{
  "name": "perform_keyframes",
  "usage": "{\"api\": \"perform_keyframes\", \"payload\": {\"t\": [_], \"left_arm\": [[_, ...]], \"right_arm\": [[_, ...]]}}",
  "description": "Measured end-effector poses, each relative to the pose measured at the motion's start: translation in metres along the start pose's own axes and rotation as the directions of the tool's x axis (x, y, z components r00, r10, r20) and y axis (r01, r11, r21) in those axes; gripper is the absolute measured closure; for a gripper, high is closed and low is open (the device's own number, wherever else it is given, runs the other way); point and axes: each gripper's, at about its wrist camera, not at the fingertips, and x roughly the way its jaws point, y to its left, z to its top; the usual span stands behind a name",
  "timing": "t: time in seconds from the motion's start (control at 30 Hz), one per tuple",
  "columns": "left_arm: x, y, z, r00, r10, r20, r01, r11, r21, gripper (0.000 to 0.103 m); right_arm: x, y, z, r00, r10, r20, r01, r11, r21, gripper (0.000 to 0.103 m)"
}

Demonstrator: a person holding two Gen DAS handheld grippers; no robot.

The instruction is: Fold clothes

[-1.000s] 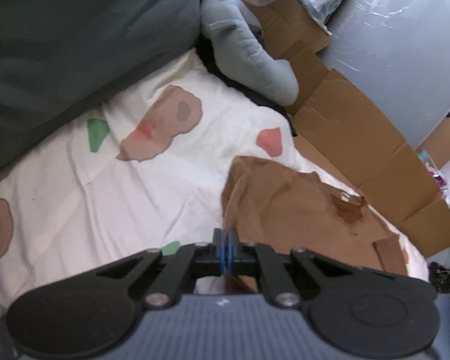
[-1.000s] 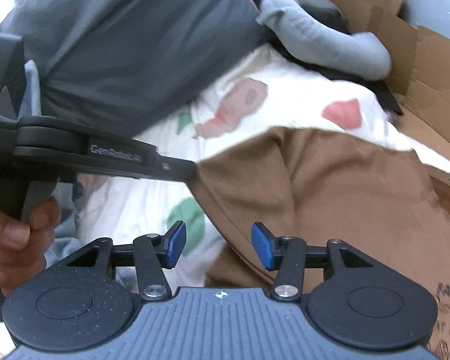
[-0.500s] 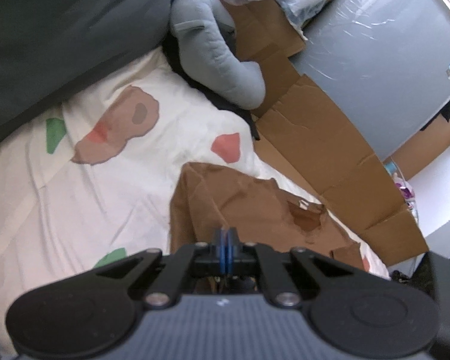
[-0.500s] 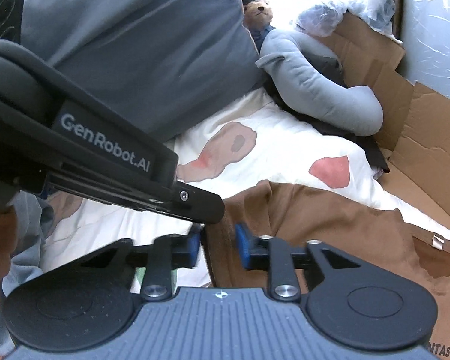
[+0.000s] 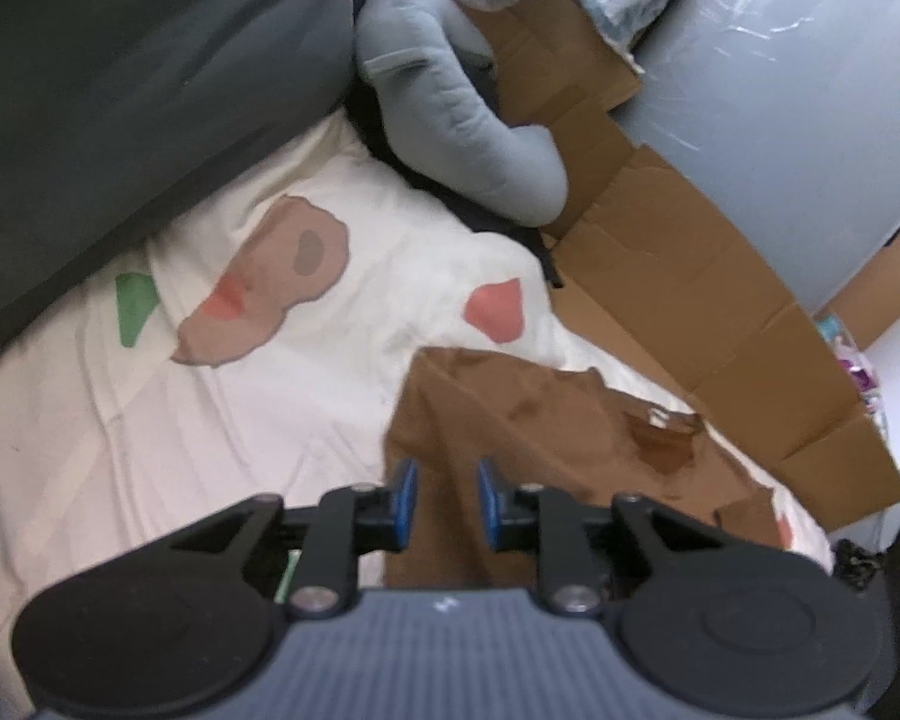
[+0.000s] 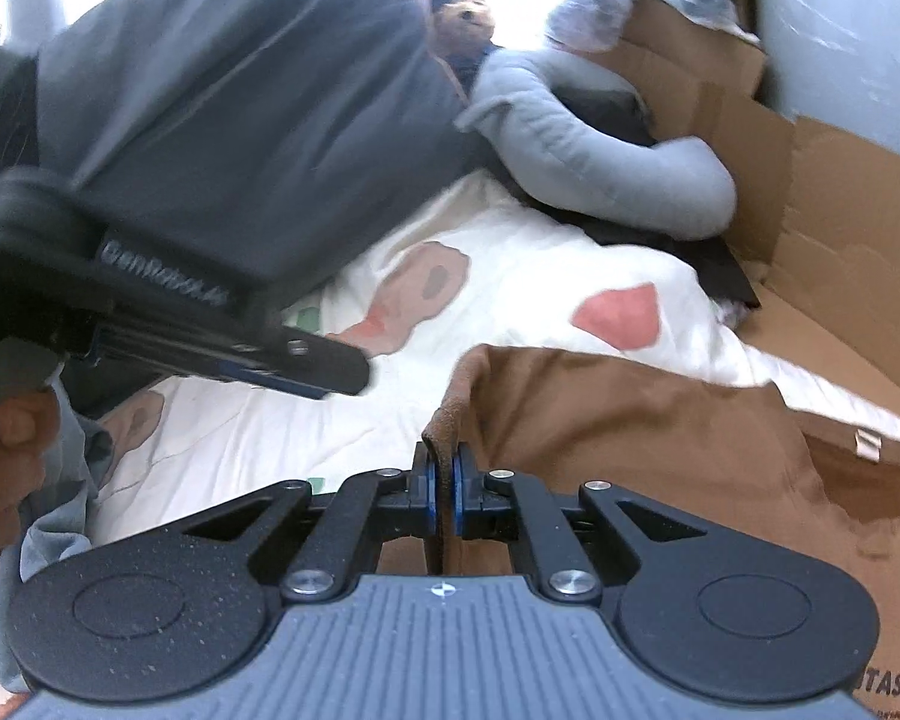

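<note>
A brown garment (image 5: 510, 408) lies crumpled on a white bed sheet (image 5: 270, 420) with pink, tan and green patches. My left gripper (image 5: 445, 498) hovers over its left edge. Its jaws are opening; the blue pads (image 5: 403, 495) stand apart and press on nothing, with brown cloth showing below the gap. In the right wrist view my right gripper (image 6: 443, 492) is shut on a raised fold at the edge of the brown garment (image 6: 630, 432). The left gripper (image 6: 330, 372) shows from the side at the left, clear of the cloth, with a hand (image 6: 6, 438) on its grip.
A dark grey duvet (image 6: 240, 120) bulks at the back left. A grey-blue long cushion (image 6: 600, 150) and a teddy bear (image 6: 468, 12) lie at the head of the bed. Flattened cardboard (image 5: 690, 276) lines the right side against a grey wall (image 5: 780, 90).
The left gripper has let go of the brown garment and its pads have parted. The right gripper has closed on the garment's edge. The left gripper has drawn back to the left.
</note>
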Motion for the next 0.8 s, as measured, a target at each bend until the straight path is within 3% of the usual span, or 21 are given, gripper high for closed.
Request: {"api": "perform_keyframes", "payload": {"t": [0.23, 0.43, 0.67, 0.8], "left_arm": [[0.017, 0.002, 0.006, 0.997, 0.063, -0.037, -0.062, 0.998, 0.031, 0.074], [0.041, -0.004, 0.019, 0.990, 0.107, -0.087, -0.099, 0.991, 0.094, 0.071], [0.079, -0.018, 0.042, 0.981, 0.165, -0.106, -0.150, 0.979, 0.139, 0.065], [0.105, -0.029, 0.050, 0.976, 0.184, -0.114, -0.164, 0.973, 0.161, 0.060]], "right_arm": [[-0.004, -0.045, -0.002, 1.000, 0.005, -0.006, -0.004, 0.992, 0.125, 0.099], [0.001, -0.094, -0.016, 0.999, 0.002, -0.038, 0.009, 0.958, 0.287, 0.099], [0.016, -0.129, -0.026, 0.997, 0.015, -0.071, 0.007, 0.955, 0.295, 0.099], [0.022, -0.155, -0.036, 0.996, 0.021, -0.092, 0.015, 0.928, 0.373, 0.099]]}}
